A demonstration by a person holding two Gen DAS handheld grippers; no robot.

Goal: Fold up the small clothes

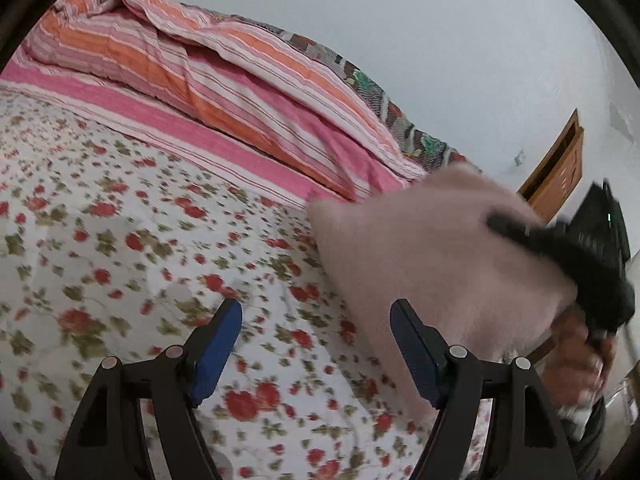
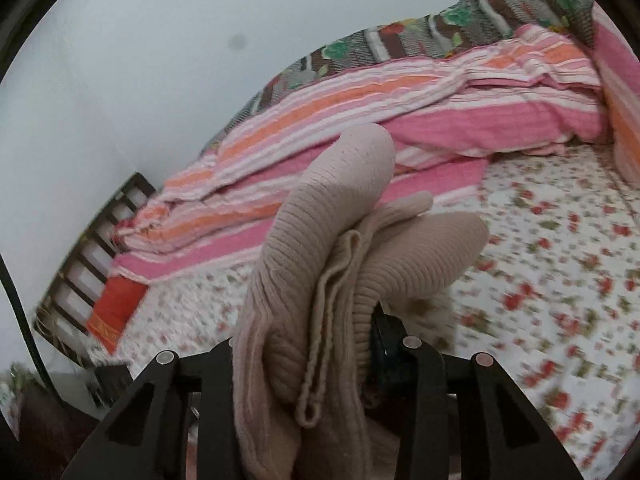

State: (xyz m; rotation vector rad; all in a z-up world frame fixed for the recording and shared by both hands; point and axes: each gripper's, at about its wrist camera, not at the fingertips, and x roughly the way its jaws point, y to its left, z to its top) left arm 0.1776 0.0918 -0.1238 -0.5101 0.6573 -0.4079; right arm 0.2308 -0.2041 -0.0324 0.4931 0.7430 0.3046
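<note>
Now the right tool [image 2: 320, 344] is pinching a bunched beige knit garment [image 2: 320, 248], its ribbed folds bulging up between the black arms, lifted above the flowered bedsheet [image 2: 560, 260]. Over on the other side, the left tool [image 1: 316, 344] hangs spread wide above the same sheet, blue pads [image 1: 218, 348] gripping nothing. Striped pink and orange bedding [image 1: 208, 68] lies heaped along the wall.

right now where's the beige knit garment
The beige knit garment is bunched between the right gripper's fingers, above the floral bedsheet; in the left wrist view it hangs at right.
</note>
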